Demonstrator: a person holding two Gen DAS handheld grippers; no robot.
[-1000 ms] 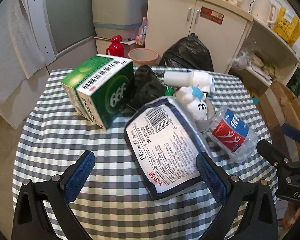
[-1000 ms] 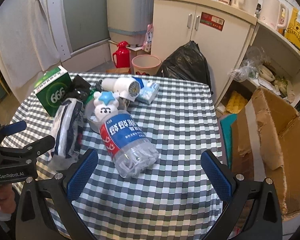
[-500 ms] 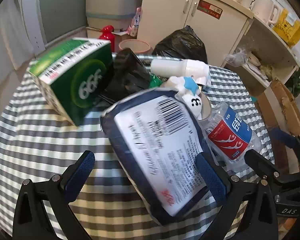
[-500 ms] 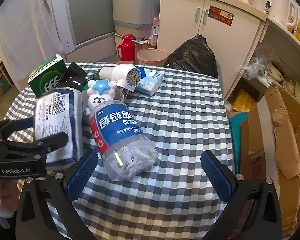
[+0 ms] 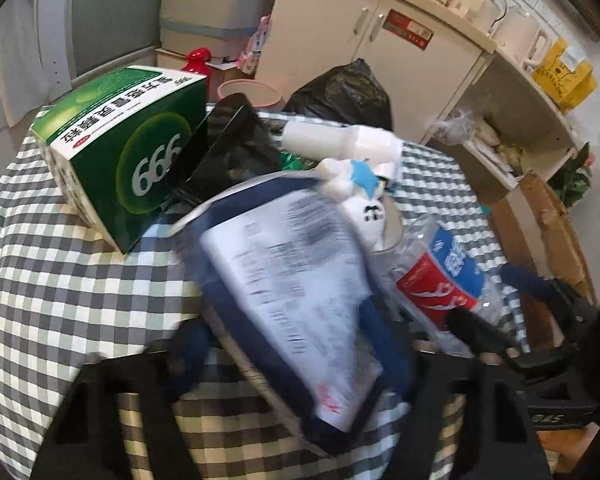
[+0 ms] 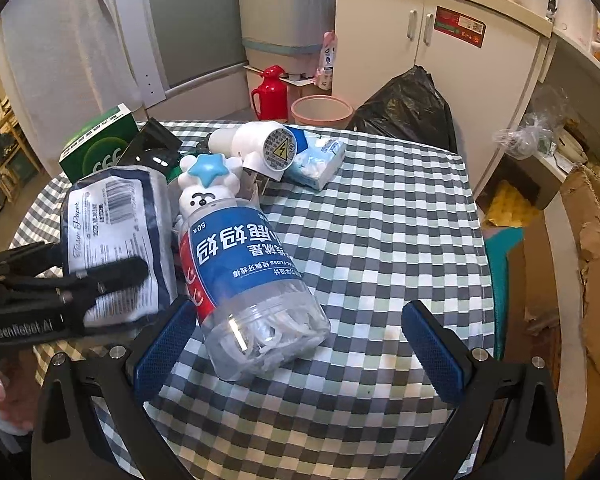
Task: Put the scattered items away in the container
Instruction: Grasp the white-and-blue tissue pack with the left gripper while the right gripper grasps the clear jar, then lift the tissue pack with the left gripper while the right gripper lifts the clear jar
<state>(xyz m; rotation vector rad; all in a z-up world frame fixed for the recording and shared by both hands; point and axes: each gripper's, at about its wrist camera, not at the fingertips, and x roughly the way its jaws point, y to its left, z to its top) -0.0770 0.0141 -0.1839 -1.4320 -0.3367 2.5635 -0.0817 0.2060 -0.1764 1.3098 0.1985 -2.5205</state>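
left gripper (image 6: pixel 112 276): clamped on tissue pack (image 6: pixel 112 236) | right gripper (image 6: pixel 300 336): wide, floss bottle (image 6: pixel 252 280) between

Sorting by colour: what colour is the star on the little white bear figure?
Light blue; the star on the white bear figure shows best in the right wrist view.

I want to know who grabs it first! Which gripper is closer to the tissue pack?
Left. The left gripper has its fingers on either side of the tissue pack. The right gripper sits off to the pack's right, open around the floss jar.
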